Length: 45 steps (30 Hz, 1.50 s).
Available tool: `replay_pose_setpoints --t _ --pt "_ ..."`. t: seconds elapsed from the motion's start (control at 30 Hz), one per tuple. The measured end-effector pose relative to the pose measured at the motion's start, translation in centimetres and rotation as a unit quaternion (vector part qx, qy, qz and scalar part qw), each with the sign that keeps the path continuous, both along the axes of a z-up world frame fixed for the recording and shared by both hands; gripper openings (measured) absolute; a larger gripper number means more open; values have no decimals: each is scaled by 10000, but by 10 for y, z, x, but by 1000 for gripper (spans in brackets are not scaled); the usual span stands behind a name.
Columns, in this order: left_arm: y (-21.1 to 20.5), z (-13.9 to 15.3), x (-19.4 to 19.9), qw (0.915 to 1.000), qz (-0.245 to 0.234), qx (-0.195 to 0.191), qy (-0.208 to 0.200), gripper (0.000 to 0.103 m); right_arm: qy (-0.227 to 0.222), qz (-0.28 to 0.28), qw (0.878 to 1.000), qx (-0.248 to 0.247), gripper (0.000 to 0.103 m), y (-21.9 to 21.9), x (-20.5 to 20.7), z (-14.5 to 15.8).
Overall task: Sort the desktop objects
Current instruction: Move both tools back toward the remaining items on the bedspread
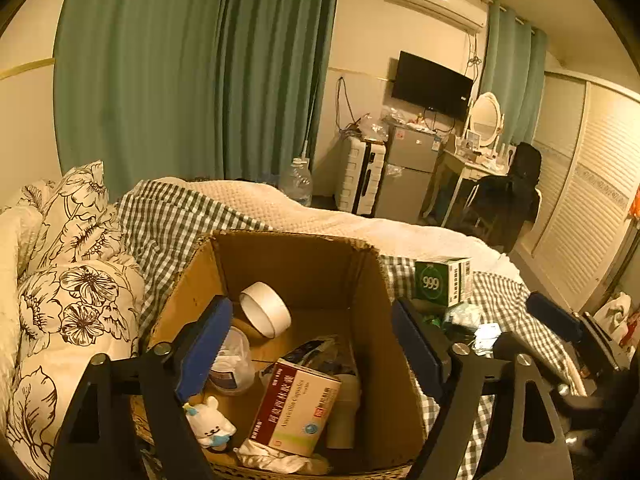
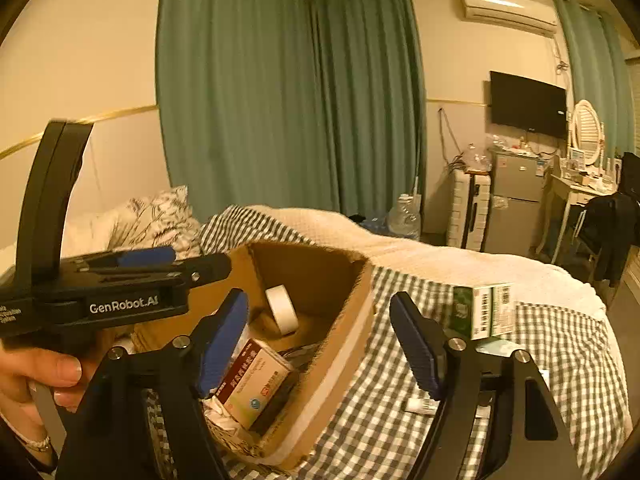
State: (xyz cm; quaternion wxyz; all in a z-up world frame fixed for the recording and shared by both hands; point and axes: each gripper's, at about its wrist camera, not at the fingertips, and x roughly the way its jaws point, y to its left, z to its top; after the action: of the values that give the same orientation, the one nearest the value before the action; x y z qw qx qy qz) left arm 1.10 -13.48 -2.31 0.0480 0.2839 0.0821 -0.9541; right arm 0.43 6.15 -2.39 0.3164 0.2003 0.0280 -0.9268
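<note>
Hovering over open box w/ both grippers released, nothing between pads. Left gripper jaws wide apart above box interior; right gripper likewise spread, straddling box's right wall, w/ left tool body and hand crossing its view at lower left.

Inside box: tape roll tilted against back wall, red-and-white med carton leaning at front, clear tub beside it, small white plush at front left, crumpled tissue at bottom edge. Box walls block view of floor beneath carton.

Outside, to right on check cloth: green 999 carton upright, apart from box; small pale items just below it, too blurred to id.

Surface: bed, gingham cover over cream waffle blanket, floral pillows at left. Room: teal curtains, wall AC, black TV, small fridge, white suitcase, vanity w/ oval mirror, dark chair, louvred doors, water jug.

Corrugated cardboard, torn fuzzy rim; blue ribbed pads on black plastic fingers; glossy printed cartons.
</note>
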Motion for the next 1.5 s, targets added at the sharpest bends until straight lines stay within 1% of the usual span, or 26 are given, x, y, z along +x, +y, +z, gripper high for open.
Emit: replay_pose_setpoints --t 0.03,0.07,0.23,0.3,0.43,0.57,0.63,0.8,1.03,1.17,1.23,1.33,1.4,1.5 --pt "2 1 0 10000 -11 5 7 93 2 -71 10000 -54 80 7 0 2" --pt "5 1 1 10000 -40 18 6 94 2 -142 9998 -106 82 13 0 3" --pt "16 4 3 9999 -143 43 29 95 -102 -491 9977 -464 87 41 -4 11" --pt "19 7 5 9999 -148 31 79 97 -70 -560 9967 -589 88 52 -2 16" --pt "25 10 8 9997 -209 67 88 97 70 -706 9953 -660 88 67 3 24" --pt "35 14 13 9994 -249 55 245 97 177 -884 9937 -667 90 81 5 31" --pt "39 15 15 9990 -299 68 333 97 225 -991 9921 -739 96 92 5 35" --pt "60 18 17 9981 -444 24 422 99 315 -1234 9875 -934 103 121 7 42" --pt "94 18 15 9956 -736 -108 563 99 401 -1570 9822 -946 103 151 5 44" --pt "111 13 10 9944 -848 -184 602 103 418 -1774 9796 -852 103 163 -3 39" --pt "120 8 8 9937 -904 -205 631 103 452 -1899 9784 -684 103 166 -8 33" --pt "133 0 0 9929 -994 -238 610 103 537 -2164 9745 -242 103 167 -20 20" --pt "143 -7 -5 9922 -1068 -272 581 103 405 -2217 9742 -102 103 173 -32 9" --pt "158 -15 -14 9912 -1169 -328 536 103 102 -2268 9737 -181 103 190 -48 -7"
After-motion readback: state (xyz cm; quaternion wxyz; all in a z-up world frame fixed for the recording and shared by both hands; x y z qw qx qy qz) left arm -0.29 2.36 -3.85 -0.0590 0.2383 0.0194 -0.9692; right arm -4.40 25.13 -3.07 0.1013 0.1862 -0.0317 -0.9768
